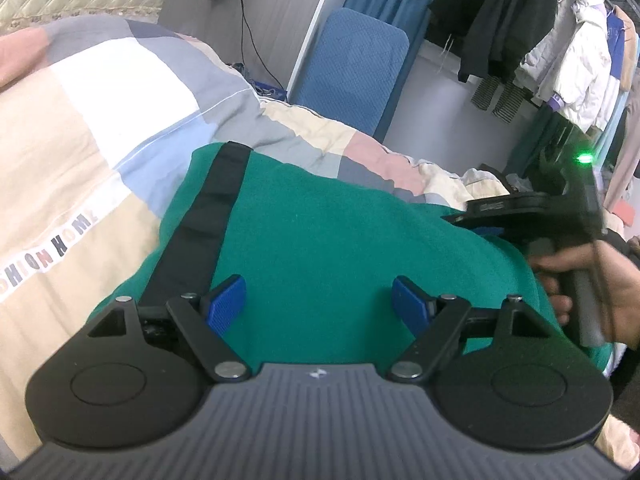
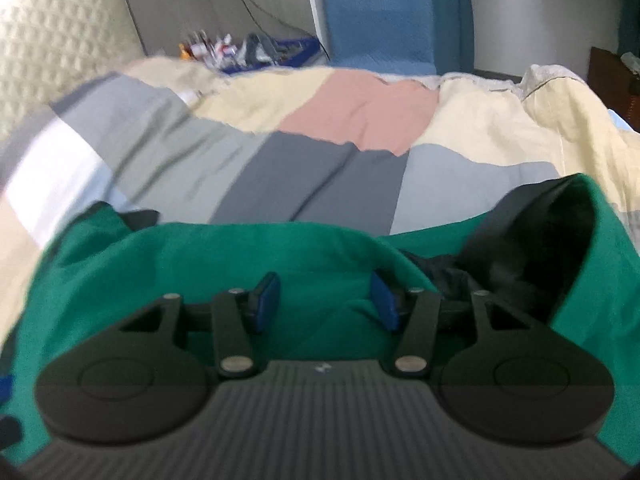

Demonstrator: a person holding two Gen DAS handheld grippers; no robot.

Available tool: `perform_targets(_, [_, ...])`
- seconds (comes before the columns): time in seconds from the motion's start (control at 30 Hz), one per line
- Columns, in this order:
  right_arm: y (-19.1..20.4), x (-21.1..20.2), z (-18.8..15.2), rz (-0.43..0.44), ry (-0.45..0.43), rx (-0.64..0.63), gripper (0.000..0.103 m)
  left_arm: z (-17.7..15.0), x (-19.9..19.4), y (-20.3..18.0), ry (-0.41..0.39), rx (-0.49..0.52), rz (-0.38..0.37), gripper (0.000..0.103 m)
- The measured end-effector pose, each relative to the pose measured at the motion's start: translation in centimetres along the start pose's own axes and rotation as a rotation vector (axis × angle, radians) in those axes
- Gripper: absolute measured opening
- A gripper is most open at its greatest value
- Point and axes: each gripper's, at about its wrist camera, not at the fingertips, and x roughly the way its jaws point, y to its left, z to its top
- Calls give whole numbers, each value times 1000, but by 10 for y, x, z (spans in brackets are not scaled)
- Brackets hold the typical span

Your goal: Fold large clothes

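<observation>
A green fleece garment [image 1: 328,232] with a black strip [image 1: 204,216] along its left side lies on a patchwork quilt. My left gripper [image 1: 318,304] hovers just above its near part, open, with only flat cloth showing between the blue pads [image 1: 226,304]. At the garment's right edge a hand holds my right gripper [image 1: 516,210]. In the blurred right wrist view the right gripper [image 2: 325,300] stands about half open over the green garment [image 2: 240,248]. Cloth lies between its pads [image 2: 266,300], with no visible pinch. A dark-lined opening [image 2: 552,240] gapes at the right.
The patchwork quilt [image 1: 100,120] covers the bed on all sides of the garment. Beyond it are a blue padded board [image 1: 352,72], a wall socket with a cable [image 1: 240,20], and hanging coats [image 1: 560,48] at the right. A cluttered blue tray [image 2: 264,50] sits past the bed.
</observation>
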Motion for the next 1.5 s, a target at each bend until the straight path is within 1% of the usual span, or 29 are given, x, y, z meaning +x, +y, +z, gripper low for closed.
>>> perform_targets(0.1, [2,-29,-7,43,-45,-9,53,-2,-2,-4,2,17,11,84])
perform_targets(0.27, [3,-85,-33,103,-83,5,53,-5,-4,-8,1,35,18,84])
perform_targets(0.4, [-7,-116,-51,86,-112,-5,53,-7,-5,-9,3,47,27,84])
perform_targets(0.53, [-31,-122,-63,57,-92,37,54,-8,-5,-11,6,57,35,84])
perform_targets(0.6, [-41,-115,-67,46,-69,57,54,-8,-3,-13,8,65,40,84])
perform_targets(0.67, [-47,-102,-73,58,-37,50,54,-9,-1,-12,15,69,41,84])
perform_targets(0.77, [-51,-91,-78,84,-34,67,53,-11,3,-13,21,75,45,85])
perform_targets(0.9, [-49,-85,-79,78,-29,56,53,-18,12,-11,24,57,53,86])
perform_targets(0.97, [-50,-85,-80,80,-27,63,53,-23,13,-14,13,78,66,86])
perform_targets(1.03, [-49,-87,-81,76,-23,65,52,-24,11,-14,6,75,68,86])
perform_targets(1.2, [-48,-107,-82,59,-5,117,53,-24,-5,-15,0,50,61,86])
perform_targets(1.27, [-45,-119,-85,77,-8,137,53,-26,-17,-19,-19,46,77,86])
perform_targets(1.3, [-44,-126,-87,92,-10,145,53,-27,-23,-23,-14,47,71,86])
perform_targets(1.43, [-37,-153,-99,133,-26,195,55,-31,-49,-33,8,25,3,87])
perform_targets(1.5, [-37,-166,-107,149,-39,250,55,-35,-58,-36,32,-3,-42,87])
